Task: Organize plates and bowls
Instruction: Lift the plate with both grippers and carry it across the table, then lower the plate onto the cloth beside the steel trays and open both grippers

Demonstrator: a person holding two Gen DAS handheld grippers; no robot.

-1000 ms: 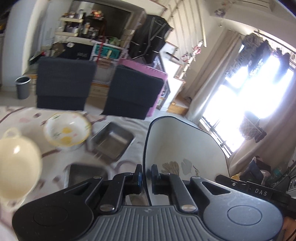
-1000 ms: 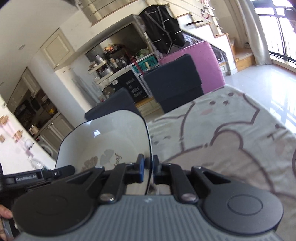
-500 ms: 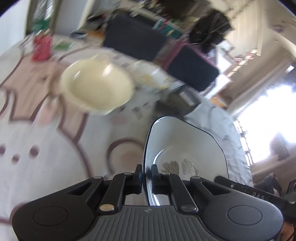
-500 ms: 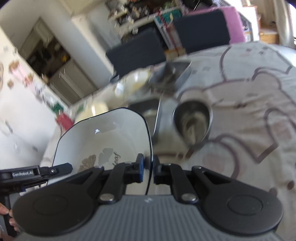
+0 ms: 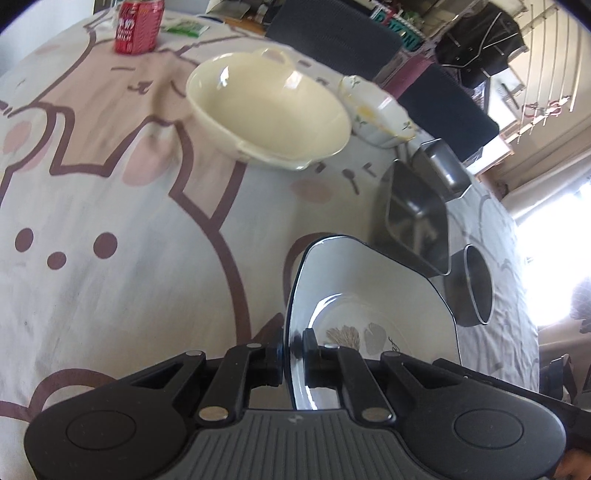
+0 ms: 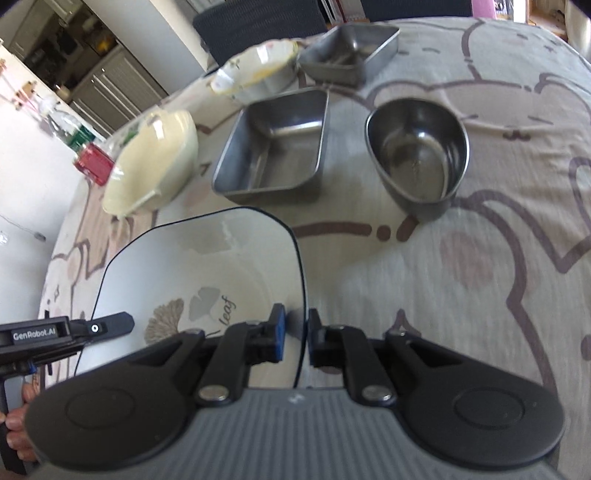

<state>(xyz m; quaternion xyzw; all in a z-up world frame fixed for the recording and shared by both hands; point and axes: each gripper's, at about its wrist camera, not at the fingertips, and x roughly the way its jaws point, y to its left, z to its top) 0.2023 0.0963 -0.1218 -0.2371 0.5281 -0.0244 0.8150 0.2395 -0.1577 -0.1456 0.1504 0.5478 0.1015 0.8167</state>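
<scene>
Both grippers have swung down since a second ago, from facing the chairs and room to looking over the table with its cartoon-print cloth, the white plate carried between them all the while. That white plate, square with rounded corners, a dark rim and a leaf motif with the word "leaf" in its well, is held above the cloth near the front of the table, apart from the other dishes. The left gripper is closed almost fully, its fingers pinching the plate's left rim, and the right gripper is likewise narrowed onto the opposite rim, one pad above and one below the edge. Farther back, the cream bowl with small handles sits upright and looks empty. Beside it to the right stands the rectangular steel tray, nothing visible inside but reflections. The steel bowl stands just right of that tray, apart from it, and is bare inside. Behind the tray, the square steel tray rests near the far edge, and whether it touches the larger tray cannot be told. Left of it is the small floral bowl, with yellow marking inside. A red can stands at the far left corner, well apart from the dishes.
</scene>
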